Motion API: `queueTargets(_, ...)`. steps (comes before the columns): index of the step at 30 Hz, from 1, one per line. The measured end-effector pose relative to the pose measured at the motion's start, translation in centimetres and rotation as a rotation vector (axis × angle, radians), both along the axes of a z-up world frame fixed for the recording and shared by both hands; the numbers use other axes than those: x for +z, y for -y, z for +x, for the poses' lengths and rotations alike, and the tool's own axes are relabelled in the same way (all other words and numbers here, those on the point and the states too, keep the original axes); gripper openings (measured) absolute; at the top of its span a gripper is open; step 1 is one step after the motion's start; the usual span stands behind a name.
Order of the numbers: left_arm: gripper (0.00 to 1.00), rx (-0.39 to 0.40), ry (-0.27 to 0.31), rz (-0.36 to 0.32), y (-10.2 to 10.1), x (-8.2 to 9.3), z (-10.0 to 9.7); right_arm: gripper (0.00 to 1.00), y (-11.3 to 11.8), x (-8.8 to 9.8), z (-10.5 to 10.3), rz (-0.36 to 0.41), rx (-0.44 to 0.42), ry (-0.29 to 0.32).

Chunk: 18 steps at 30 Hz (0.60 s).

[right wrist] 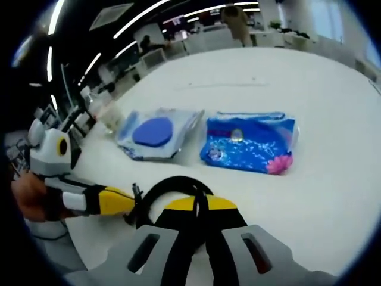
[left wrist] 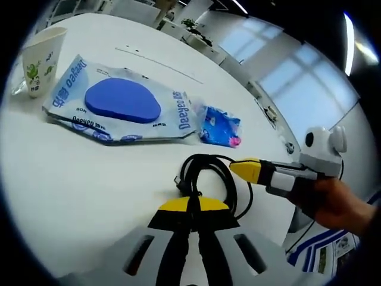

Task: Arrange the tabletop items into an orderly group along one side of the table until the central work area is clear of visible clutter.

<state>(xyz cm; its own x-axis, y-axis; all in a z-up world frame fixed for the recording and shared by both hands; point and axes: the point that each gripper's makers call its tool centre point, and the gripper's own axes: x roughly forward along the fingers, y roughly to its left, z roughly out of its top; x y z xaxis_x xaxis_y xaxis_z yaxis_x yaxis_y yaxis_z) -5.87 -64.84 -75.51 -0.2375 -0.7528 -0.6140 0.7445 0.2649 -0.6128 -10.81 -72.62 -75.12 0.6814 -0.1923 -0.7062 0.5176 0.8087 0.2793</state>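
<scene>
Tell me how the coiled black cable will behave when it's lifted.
The black cable lies in loose loops, so it will probably sag and uncoil. It looks thin, likely light. With both hand-held grippers, left and right, seemingly pinching it, its free plug end may swing.

left gripper view: low over the white table (left wrist: 71, 190), facing the wipes pack (left wrist: 122, 104), close | right gripper view: low, opposite side | shared: black cable (left wrist: 208, 179), wipes pack, blue packet (right wrist: 250, 143)

Cup (left wrist: 41, 59), wipes pack (left wrist: 122, 104), tissue pack (left wrist: 219, 125) in row; cable (left wrist: 208, 179) nearer.
</scene>
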Motion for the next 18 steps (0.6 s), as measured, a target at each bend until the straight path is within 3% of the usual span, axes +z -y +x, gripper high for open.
queueTargets(18,0.0,0.024,0.008,-0.005,-0.2,0.6,1.7,0.02,0.2,0.6,-0.9,0.007,-0.037,0.003)
